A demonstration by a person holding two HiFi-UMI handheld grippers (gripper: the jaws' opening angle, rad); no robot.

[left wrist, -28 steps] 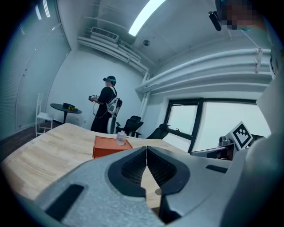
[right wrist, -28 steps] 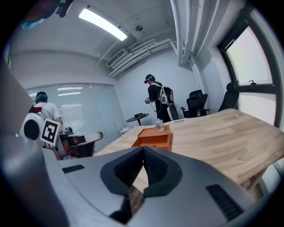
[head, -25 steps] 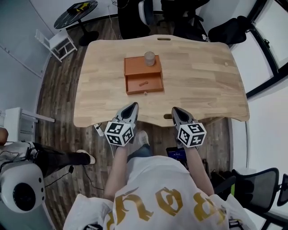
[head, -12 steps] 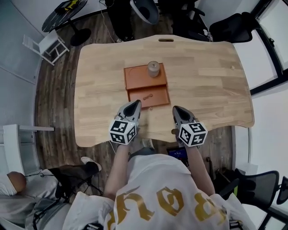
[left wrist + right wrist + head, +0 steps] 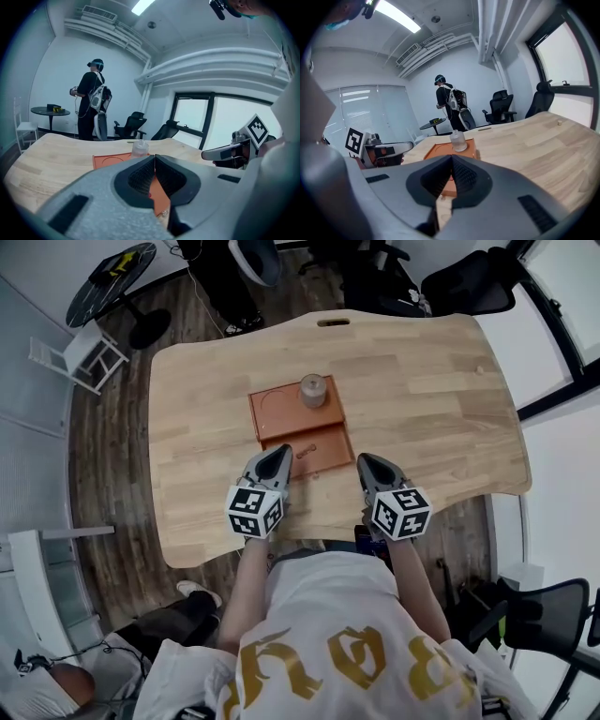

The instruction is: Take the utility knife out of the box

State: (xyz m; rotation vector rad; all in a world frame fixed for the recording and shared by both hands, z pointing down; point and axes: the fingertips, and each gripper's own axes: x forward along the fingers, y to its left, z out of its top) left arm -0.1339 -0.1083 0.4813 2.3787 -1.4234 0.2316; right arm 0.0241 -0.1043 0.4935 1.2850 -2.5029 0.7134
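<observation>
A: Where is the knife (image 5: pixel 303 453) lying?
B: It is lying in the open drawer (image 5: pixel 326 448) of the box (image 5: pixel 281 409), long axis crosswise; tip direction unclear.
A: Fingers?
B: The left gripper (image 5: pixel 277 461) and right gripper (image 5: pixel 367 464) are holding theirs together, empty.

A table (image 5: pixel 422 381) of pale matt wood, with visible grain and plank joints. At its middle, an orange-brown box (image 5: pixel 278 412) with a smooth, dull finish, and on it a translucent, slightly glossy jar (image 5: pixel 313 390). At the table's near edge, the left gripper (image 5: pixel 280 454) and right gripper (image 5: pixel 364 460) have smooth matt grey plastic shells, and the pads (image 5: pixel 140 179) are black and finely ribbed. Around the table, a dark wood-plank floor (image 5: pixel 112 456)
</observation>
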